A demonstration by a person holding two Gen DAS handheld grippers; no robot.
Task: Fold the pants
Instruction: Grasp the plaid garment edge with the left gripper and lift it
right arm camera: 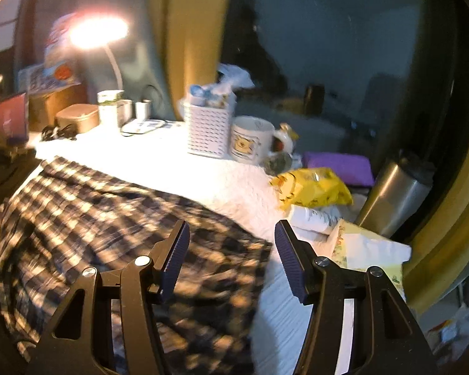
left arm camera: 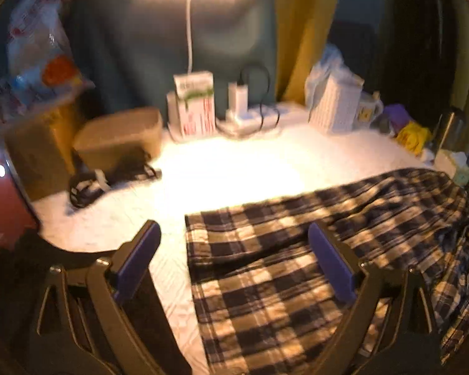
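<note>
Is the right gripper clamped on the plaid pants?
No, the right gripper stands open above the plaid pants, with nothing between its pads.

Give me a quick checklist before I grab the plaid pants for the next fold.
1. Left gripper open, nothing held: ok.
2. Right gripper open, nothing held: ok.
3. Pants lying on the white cover: ok.
4. Pants smooth: not ok, bunched at the far end in the left view.
5. Bare cover behind the pants for folding: ok.
6. Yellow bag and mug off the pants: ok.
</note>
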